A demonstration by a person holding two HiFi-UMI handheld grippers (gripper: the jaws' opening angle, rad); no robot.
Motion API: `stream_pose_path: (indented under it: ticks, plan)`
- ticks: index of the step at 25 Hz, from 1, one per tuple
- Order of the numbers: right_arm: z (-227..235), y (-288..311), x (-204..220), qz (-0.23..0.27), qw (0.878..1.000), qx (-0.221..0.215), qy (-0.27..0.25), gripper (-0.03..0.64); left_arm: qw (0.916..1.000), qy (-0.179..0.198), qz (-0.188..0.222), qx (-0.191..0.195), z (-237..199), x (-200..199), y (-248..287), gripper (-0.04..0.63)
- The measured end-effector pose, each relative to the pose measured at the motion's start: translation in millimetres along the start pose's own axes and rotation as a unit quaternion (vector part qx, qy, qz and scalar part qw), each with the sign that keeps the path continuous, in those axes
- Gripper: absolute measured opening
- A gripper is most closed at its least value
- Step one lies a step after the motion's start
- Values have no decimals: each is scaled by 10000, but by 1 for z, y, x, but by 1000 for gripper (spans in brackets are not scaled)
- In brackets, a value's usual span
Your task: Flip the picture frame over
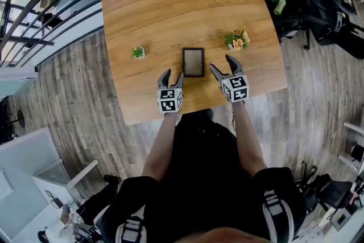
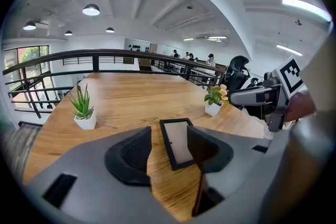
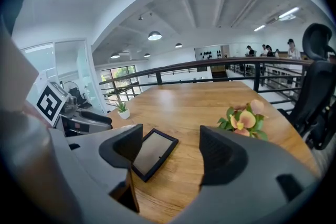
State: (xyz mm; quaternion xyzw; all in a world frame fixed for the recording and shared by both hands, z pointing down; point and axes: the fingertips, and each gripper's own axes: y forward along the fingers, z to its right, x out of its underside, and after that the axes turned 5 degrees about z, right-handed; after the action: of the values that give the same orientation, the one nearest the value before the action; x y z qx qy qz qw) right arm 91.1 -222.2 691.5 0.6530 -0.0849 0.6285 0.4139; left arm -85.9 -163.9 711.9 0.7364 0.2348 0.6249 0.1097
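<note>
A small black-edged picture frame (image 1: 193,62) lies flat on the wooden table (image 1: 170,3), near its front edge. My left gripper (image 1: 172,78) hovers open just left of the frame's near corner; my right gripper (image 1: 222,68) stands open just right of it. Neither touches the frame. In the left gripper view the frame (image 2: 177,141) lies ahead of the right-hand jaw, beyond the open left gripper (image 2: 169,147). In the right gripper view the frame (image 3: 154,153) lies by the left-hand jaw of the open right gripper (image 3: 170,150).
A small green plant in a white pot (image 1: 138,53) stands left of the frame. A pot with orange flowers (image 1: 238,40) stands to its right. Railings (image 1: 51,3) and office chairs (image 1: 327,14) surround the table.
</note>
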Motion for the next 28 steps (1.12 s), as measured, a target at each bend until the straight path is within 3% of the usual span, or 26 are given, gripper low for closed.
stream_pose_path:
  ticks: [28]
  plan:
    - [35, 7, 62, -661, 9951, 343, 657, 333, 9933, -171, -1141, -50, -17, 73, 80, 227]
